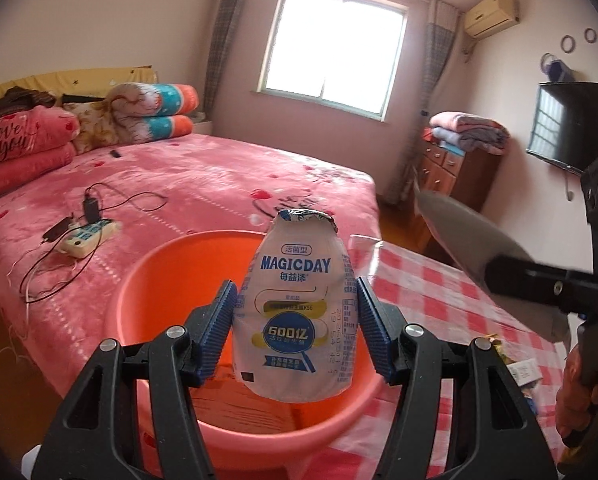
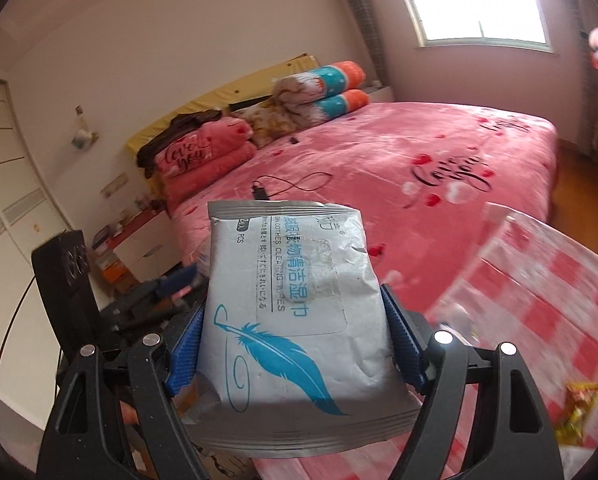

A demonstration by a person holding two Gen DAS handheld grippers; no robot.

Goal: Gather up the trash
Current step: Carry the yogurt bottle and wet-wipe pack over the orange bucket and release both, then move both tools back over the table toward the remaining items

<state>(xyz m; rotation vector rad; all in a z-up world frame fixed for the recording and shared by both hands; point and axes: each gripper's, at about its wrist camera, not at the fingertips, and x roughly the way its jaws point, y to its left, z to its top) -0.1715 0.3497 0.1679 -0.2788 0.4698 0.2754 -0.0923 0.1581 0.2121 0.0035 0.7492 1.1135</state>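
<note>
left gripper (image 1: 295,312) clamped on one yogurt bottle (image 1: 295,308) over one orange basin (image 1: 171,264); right gripper (image 2: 295,340) pinching one wipes pack (image 2: 295,320).

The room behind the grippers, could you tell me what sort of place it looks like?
It looks like a home bedroom: a large bed with a pink blanket, stacked pillows at its head, and a wooden dresser by the curtained window.

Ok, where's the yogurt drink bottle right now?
Left wrist view, centre: the MAGICDAY bottle is clamped upright in the left gripper, over the orange basin.
</note>
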